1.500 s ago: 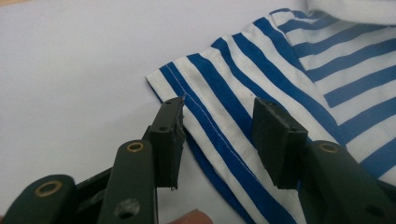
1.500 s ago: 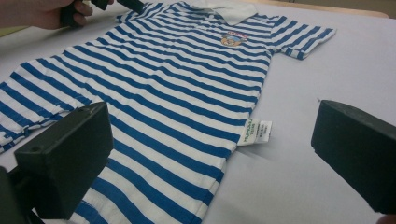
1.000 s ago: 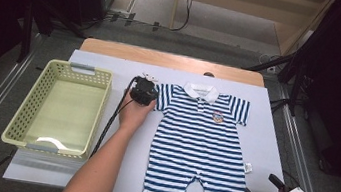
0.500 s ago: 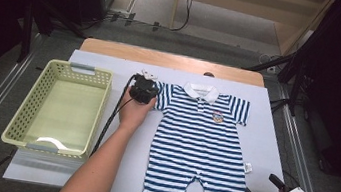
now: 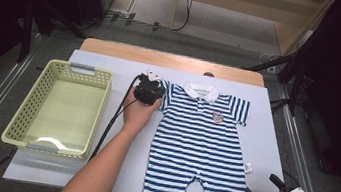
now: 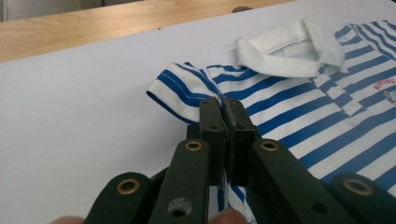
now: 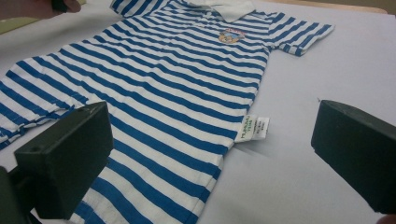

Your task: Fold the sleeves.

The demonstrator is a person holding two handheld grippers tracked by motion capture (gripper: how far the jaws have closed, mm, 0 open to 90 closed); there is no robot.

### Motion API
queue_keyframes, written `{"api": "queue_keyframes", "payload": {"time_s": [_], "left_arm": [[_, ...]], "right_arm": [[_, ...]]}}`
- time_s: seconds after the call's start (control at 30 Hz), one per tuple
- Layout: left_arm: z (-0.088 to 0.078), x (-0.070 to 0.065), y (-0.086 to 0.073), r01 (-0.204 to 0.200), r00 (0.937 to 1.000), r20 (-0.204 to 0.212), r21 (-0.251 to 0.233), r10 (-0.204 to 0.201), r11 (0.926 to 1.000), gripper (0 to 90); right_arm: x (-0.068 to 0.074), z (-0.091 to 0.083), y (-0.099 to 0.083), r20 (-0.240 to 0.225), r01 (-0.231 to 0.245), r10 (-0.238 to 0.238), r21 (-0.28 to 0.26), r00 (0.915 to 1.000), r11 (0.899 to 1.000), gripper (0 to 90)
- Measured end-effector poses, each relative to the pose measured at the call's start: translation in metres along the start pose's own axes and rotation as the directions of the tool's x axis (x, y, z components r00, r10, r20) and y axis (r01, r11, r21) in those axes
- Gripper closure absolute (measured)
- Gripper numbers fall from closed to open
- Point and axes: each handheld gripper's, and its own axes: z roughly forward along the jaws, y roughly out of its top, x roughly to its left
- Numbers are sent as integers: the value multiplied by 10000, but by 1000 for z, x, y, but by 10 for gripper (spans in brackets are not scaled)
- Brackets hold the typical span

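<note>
On table: one romper, one basket, two claws.

soft striped cloth romper, matt plastic basket.

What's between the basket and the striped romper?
The left tool, its cable and the person's forearm over white board, seen in the high view.

The romper lies flat on the surface, between the two hand-held grippers; the basket sits left of the left hand-held gripper.
</note>
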Motion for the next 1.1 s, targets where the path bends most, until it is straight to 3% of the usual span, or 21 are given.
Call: {"api": "queue_keyframes", "payload": {"time_s": [0.5, 1.1], "left_arm": [[2, -27, 6, -531, 9971, 526, -224, 542, 9983, 887], [9, -46, 7, -895, 9926, 814, -101, 901, 9959, 887]], "right_arm": [[0, -1, 0, 18, 10, -9, -26, 10000, 10000, 0], [-1, -1, 0, -6, -7, 7, -34, 10000, 10000, 0]]}}
